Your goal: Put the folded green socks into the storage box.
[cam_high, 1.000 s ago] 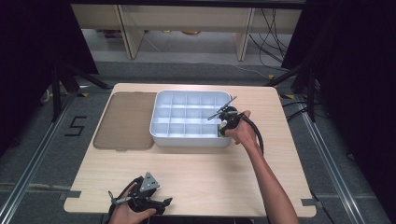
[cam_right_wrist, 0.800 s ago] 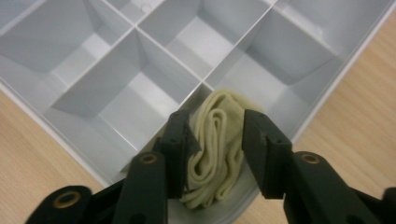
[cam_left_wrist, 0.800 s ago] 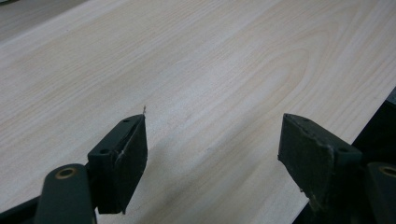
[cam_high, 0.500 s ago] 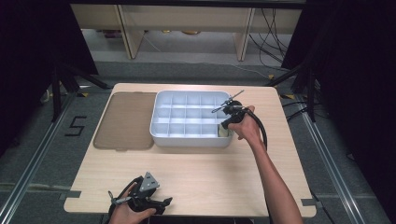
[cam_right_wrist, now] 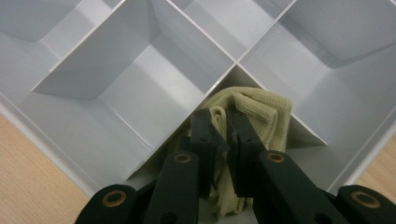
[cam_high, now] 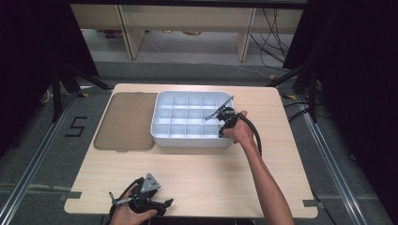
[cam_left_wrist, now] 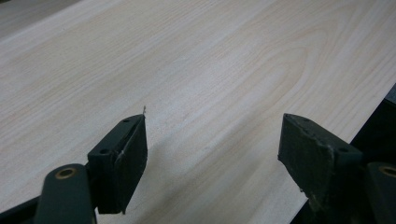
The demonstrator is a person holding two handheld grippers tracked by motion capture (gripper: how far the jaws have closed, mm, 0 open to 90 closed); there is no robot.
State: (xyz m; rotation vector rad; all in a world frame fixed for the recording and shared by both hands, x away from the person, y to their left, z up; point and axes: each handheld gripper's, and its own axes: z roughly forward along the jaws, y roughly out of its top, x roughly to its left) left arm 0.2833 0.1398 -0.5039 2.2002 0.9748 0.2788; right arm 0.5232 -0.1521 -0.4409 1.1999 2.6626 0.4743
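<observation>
Right hand-held gripper (cam_right_wrist: 219, 135) clenched on a folded pale-yellow knitted cloth (cam_right_wrist: 254, 109), jaws pinching a fold, down inside the corner compartment of the white plastic divided tray (cam_high: 187, 140). In the high view, that compartment at the tray's 4 o'clock corner, right hand-held gripper (cam_high: 222, 123) poised over it. Cloth resting against the compartment's dividers, within its walls. Left hand-held gripper (cam_left_wrist: 212, 144) released, jaws wide apart, nothing between them, just above the bare light-wood worktop (cam_left_wrist: 210, 60); seen from above at the worktop's 7 o'clock edge (cam_high: 151, 202), well apart from the tray. Flat brown rectangular lid (cam_high: 126, 121) lying at the tray's 9 o'clock side, just beside it.
</observation>
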